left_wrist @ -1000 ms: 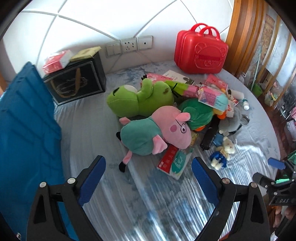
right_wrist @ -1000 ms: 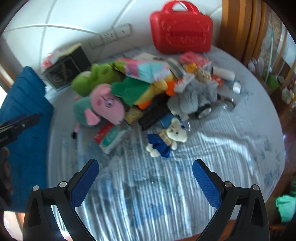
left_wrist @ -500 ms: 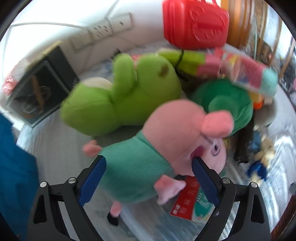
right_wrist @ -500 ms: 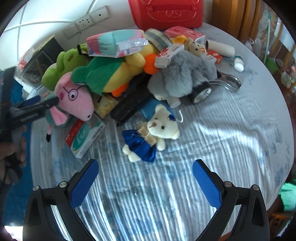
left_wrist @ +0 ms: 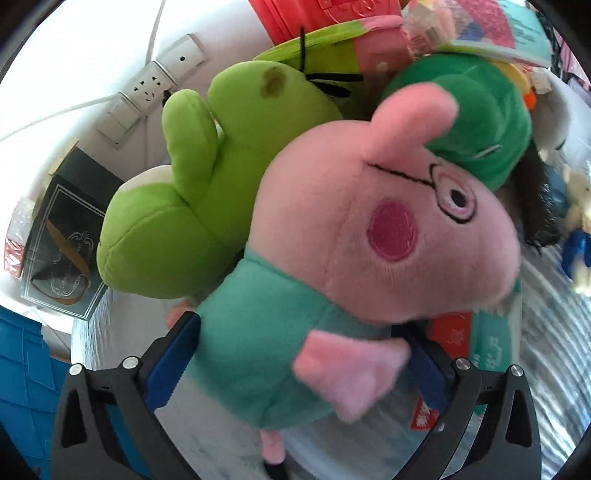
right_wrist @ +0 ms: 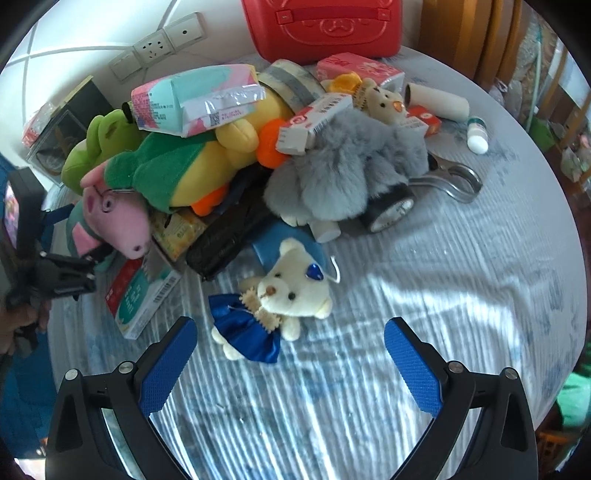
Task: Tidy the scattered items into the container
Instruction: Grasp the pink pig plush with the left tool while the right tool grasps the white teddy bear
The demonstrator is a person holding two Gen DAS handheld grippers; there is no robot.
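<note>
Jaws of left gripper (left_wrist: 295,360) opening wide around pig toy (left_wrist: 332,266), teal body between pads. Right gripper (right_wrist: 290,363) hovering wide open, empty, near bear (right_wrist: 280,306) on bedsheet (right_wrist: 424,314).

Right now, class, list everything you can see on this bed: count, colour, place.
pig plush: one, pink with teal shirt, left of pile, between the left gripper's fingers
frog plush: one, light green, behind the pig
duck plush: one, yellow with green cape, middle of pile
grey furry plush: one, grey, right of pile
small bear: one, cream with blue dress, front of pile
red case: one, red, back by the wall
tissue box: one, red and green, front left
bedsheet: one, blue-white, under everything
left hand-held gripper: one, black with blue pads, jaws opening around the pig's body
right hand-held gripper: one, open, above bare sheet near the bear
</note>
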